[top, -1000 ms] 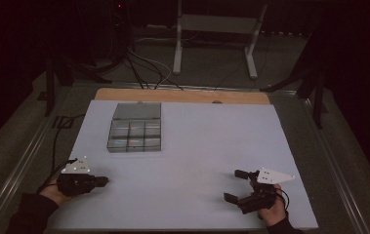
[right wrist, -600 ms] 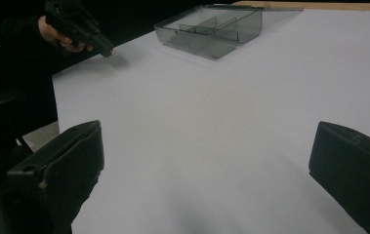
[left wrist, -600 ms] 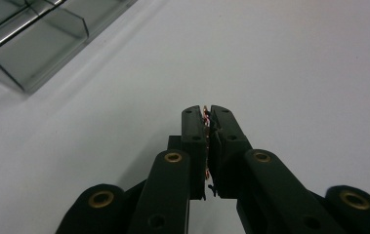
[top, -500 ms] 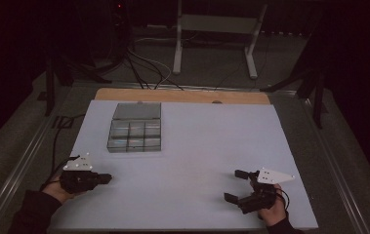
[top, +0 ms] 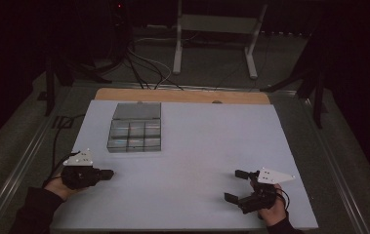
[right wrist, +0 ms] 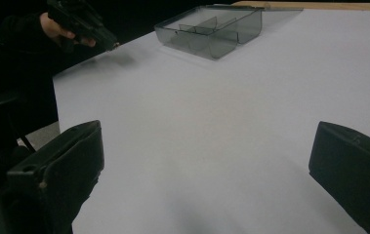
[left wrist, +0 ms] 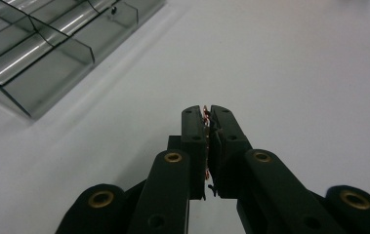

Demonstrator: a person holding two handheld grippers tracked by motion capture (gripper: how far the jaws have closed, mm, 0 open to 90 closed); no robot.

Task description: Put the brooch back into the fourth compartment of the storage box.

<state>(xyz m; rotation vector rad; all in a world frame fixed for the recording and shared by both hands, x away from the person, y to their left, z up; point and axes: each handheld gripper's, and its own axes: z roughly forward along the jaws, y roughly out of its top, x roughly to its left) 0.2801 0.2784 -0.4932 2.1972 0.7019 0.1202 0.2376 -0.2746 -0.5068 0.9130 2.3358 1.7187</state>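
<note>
A white worktop [top: 197, 146] is seen from above in a dim room. A clear, smoky plastic organizer box [top: 134, 127] with divided compartments lies flat on the far left part of the worktop, its lid open behind it.

At the near left edge, the left hand-held gripper [top: 105, 173] rests low over the surface, well apart from the box. In the left gripper view its two black jaws are pressed together, with a thin, reddish, wire-like scrap [left wrist: 205, 116] pinched between the tips; what it is cannot be told.

At the near right edge, the right hand-held gripper [top: 235, 185] has its jaws spread wide and holds nothing, with bare worktop between them.
</note>
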